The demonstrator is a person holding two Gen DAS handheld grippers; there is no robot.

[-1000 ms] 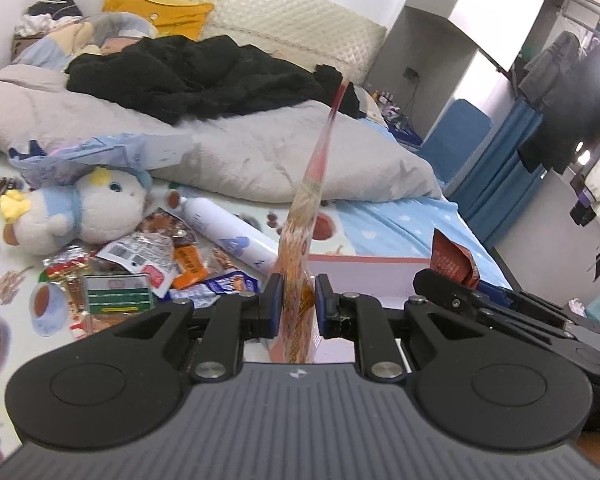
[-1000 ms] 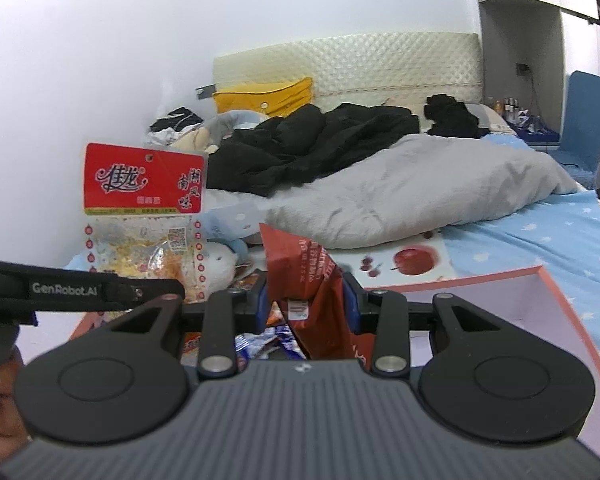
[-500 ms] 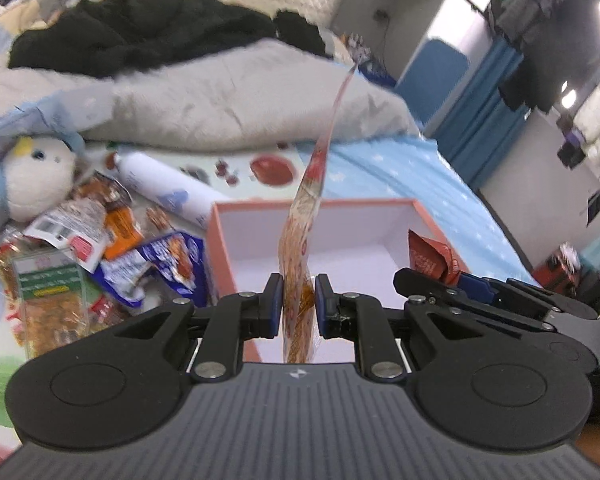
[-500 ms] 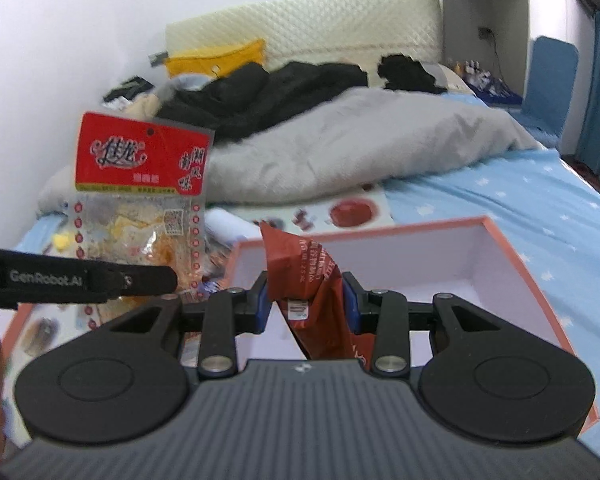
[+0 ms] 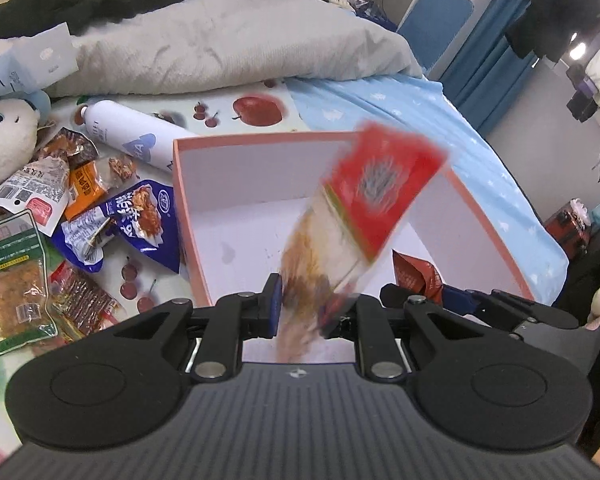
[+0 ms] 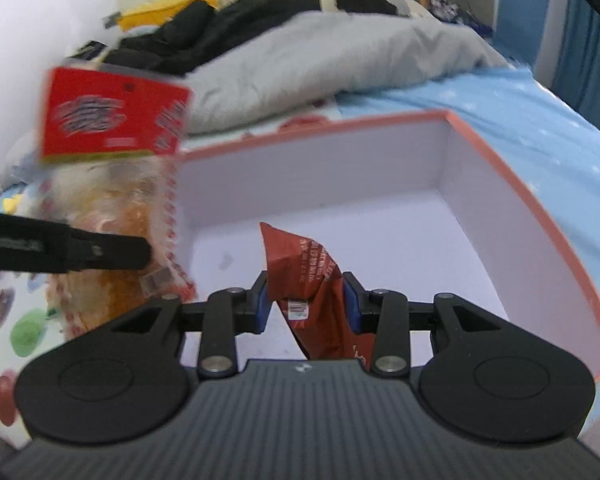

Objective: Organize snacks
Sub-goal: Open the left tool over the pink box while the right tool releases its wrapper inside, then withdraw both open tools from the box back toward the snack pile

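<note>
Jaws of both grippers (image 5: 312, 304) (image 6: 306, 300) grip snack packets (image 5: 364, 208) (image 6: 312, 276) over the box (image 6: 520, 208).

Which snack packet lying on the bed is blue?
The blue packet, pressed against the pink box's left wall. The loose packets beside it are orange, white, green or red.

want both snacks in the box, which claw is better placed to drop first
Right, probably. The right claw holds its dark red packet well inside the box; the left claw's red-topped bag is nearer the edge.
</note>
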